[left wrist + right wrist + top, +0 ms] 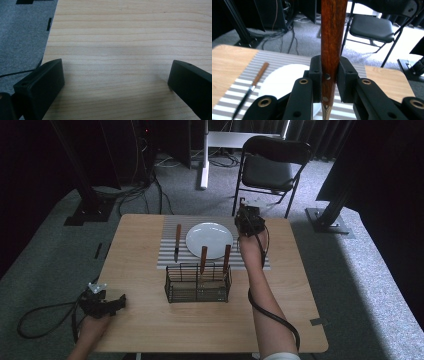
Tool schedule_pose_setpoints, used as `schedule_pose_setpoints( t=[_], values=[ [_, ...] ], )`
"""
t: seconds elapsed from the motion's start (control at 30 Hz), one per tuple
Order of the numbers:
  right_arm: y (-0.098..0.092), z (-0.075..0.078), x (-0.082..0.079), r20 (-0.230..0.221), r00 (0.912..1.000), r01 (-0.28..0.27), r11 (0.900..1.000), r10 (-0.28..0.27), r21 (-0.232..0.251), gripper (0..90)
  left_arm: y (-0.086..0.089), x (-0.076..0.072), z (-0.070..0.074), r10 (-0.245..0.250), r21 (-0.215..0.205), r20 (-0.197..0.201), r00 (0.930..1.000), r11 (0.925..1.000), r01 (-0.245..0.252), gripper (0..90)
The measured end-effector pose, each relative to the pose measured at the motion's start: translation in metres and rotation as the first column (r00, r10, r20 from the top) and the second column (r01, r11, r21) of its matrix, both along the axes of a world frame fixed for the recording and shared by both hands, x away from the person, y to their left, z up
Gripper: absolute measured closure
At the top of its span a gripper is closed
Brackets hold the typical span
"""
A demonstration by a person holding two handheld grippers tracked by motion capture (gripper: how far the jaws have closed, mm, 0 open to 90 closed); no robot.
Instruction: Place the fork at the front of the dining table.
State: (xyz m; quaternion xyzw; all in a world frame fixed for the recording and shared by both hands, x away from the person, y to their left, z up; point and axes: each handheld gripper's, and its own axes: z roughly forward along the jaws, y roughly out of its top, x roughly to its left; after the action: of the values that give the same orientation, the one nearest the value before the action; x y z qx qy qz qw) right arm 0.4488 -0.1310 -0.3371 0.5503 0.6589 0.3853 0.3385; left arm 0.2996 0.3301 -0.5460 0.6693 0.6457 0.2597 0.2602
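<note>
A wooden-handled utensil [331, 45] is clamped between the jaws of the right gripper [329, 72]; its handle stands upright between the two black pads, and the metal end below is cut off by the frame, so it cannot be told which utensil it is. In the high view the right gripper [248, 221] is seen at the far right edge of the white plate [209, 240], over the striped placemat [169, 227], with bare table [295, 290] open to its right as far as the edge.

A knife [177, 241] with a wooden handle lies on the placemat just left of the plate, apart from it. Two more wooden handles [203, 258] are seen standing in the wire basket [198, 284], which sits against the near edge of the placemat, in the middle of the table.

The left gripper [102, 302] is rested at the near left corner, close to the table's left edge. Its jaws are spread wide over bare wood [117, 50], with nothing between them, and grey carpet [22, 32] is seen beyond the edge. A black folding chair [272, 167] stands past the far side.
</note>
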Motion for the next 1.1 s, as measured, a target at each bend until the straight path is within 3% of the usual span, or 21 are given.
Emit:
schedule_pose_setpoints(
  t=[0.2, 0.57, 1.03, 1.1],
  values=[
    [-0.010, -0.026, 0.010, -0.058, 0.9983, 0.010, 1.000, -0.010, -0.013, 75.9, 0.000, 0.000, 0.000, 0.000, 0.000, 0.000, 1.0000, 1.0000, 0.000, 0.4],
    [-0.018, -0.072, 0.038, -0.160, 0.9871, 0.000, 1.000, -0.005, -0.031, 75.8, 0.000, -0.001, 0.000, -0.002, 0.001, 0.001, 1.0000, 1.0000, 0.002, 0.4],
    [-0.024, -0.094, 0.081, -0.251, 0.9679, 0.002, 1.000, -0.007, -0.021, 75.8, 0.000, -0.001, 0.000, 0.000, 0.001, 0.002, 1.0000, 1.0000, 0.000, 0.4],
    [-0.023, -0.097, 0.088, -0.274, 0.9618, -0.002, 1.000, -0.001, -0.009, 75.8, 0.000, -0.001, 0.000, 0.000, 0.001, 0.001, 1.0000, 1.0000, 0.000, 0.4]
  ],
)
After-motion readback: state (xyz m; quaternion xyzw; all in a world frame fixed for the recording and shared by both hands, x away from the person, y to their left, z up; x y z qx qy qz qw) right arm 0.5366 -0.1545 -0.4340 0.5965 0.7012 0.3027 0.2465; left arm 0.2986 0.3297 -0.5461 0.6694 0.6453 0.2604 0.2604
